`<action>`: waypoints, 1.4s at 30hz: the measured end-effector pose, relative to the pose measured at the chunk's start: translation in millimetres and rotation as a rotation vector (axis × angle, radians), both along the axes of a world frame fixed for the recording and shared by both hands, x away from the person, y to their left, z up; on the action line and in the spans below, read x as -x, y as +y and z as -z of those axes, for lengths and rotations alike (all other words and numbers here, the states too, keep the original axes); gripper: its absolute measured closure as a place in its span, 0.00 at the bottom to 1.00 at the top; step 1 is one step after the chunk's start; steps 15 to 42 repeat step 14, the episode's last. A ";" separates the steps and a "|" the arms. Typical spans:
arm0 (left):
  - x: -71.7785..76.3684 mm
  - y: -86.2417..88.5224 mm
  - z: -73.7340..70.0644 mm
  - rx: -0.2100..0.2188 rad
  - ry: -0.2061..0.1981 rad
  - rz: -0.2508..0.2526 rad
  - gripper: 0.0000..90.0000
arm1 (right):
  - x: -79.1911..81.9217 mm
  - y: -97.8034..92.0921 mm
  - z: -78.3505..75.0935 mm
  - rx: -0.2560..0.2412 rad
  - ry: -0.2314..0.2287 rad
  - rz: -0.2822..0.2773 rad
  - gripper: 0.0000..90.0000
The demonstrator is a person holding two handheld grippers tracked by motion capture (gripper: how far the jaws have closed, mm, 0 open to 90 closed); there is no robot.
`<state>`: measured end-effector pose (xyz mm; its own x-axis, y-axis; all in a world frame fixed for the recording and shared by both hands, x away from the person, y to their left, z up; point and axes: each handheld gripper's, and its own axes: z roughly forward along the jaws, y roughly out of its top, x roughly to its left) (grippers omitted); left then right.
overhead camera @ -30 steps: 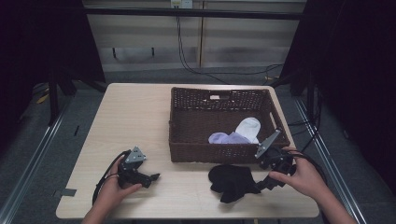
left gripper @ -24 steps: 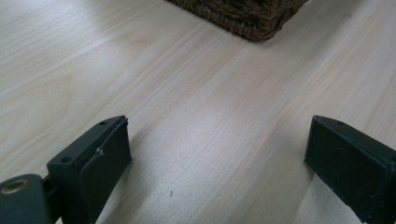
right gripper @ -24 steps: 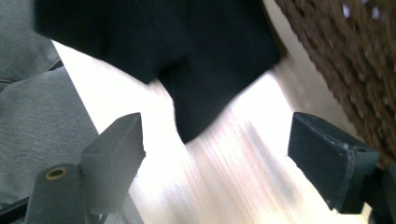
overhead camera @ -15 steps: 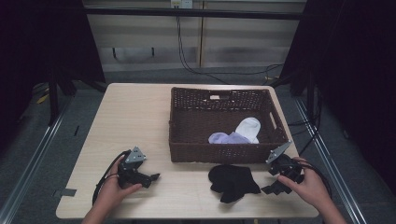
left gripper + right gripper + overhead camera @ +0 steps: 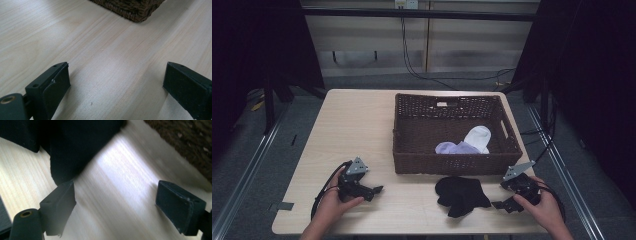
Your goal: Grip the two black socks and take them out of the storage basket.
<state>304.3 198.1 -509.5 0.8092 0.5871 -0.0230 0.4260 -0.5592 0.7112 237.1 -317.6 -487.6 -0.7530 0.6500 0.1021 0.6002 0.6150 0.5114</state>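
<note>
One bench [image 5: 362, 125]; one woven basket [image 5: 452, 162] on it; inside the basket, one white sock [image 5: 478, 136] and one lilac cloth [image 5: 453, 148]; one black garment [image 5: 460, 194] lying on the bench in front of the basket; two claws, a left claw [image 5: 377, 189] and a right claw [image 5: 498, 204], each with two black jaws.

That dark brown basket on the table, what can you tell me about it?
The basket is rectangular, woven from dark brown wicker-like strands, with upright walls and a handle slot cut in its far wall. It stands open and level on the pale wooden table, right of centre. Inside, toward the near right corner, lie a white sock and a lilac one. A black garment lies on the table just in front of its near wall; whether they touch is unclear. Neither claw touches it.
</note>
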 end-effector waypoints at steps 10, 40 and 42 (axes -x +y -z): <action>0.1 0.0 0.0 -0.001 0.000 0.000 0.07 | 13.4 -3.7 11.6 -0.056 -0.141 0.020 0.14; 0.1 0.0 0.0 0.000 0.000 0.000 0.07 | 13.7 -4.2 12.2 -0.062 -0.145 0.019 0.13; 0.1 0.0 0.0 0.000 0.000 0.000 0.07 | 13.7 -4.2 12.2 -0.062 -0.145 0.019 0.13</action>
